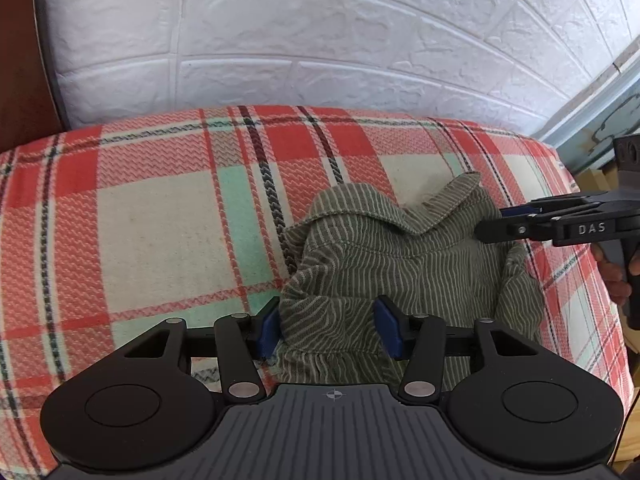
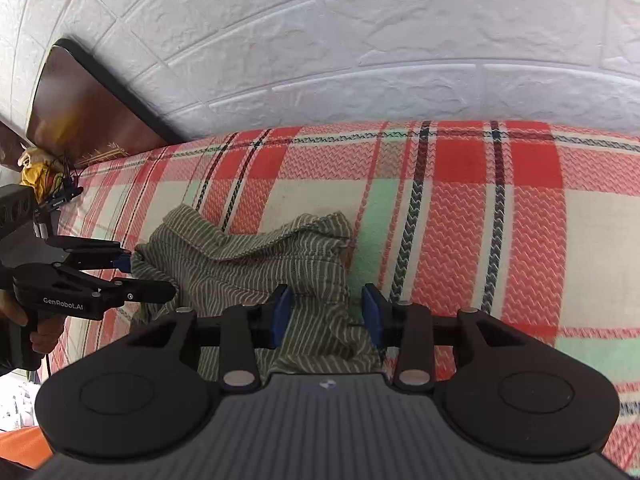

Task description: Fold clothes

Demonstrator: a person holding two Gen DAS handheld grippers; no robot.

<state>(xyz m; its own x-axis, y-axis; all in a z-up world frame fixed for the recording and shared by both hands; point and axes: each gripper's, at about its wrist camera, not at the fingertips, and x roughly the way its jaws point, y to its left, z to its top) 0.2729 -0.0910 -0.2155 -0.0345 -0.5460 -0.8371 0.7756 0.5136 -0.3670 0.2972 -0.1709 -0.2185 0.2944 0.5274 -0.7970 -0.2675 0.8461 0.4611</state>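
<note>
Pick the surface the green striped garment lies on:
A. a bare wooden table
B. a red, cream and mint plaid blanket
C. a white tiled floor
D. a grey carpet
B: the crumpled green striped garment rests on the plaid blanket, which shows around it in both wrist views.

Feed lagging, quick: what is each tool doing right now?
Left tool: open, fingers straddling the green striped garment.
Right tool: open, straddling the same garment.

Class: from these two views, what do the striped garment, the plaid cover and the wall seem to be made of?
Garment: soft matte knit, likely cotton; it crumples into limp folds.
Cover: woven, slightly fuzzy fabric; zigzag weave shows.
Wall: white embossed brick-pattern panel, possibly foam; material uncertain.
</note>
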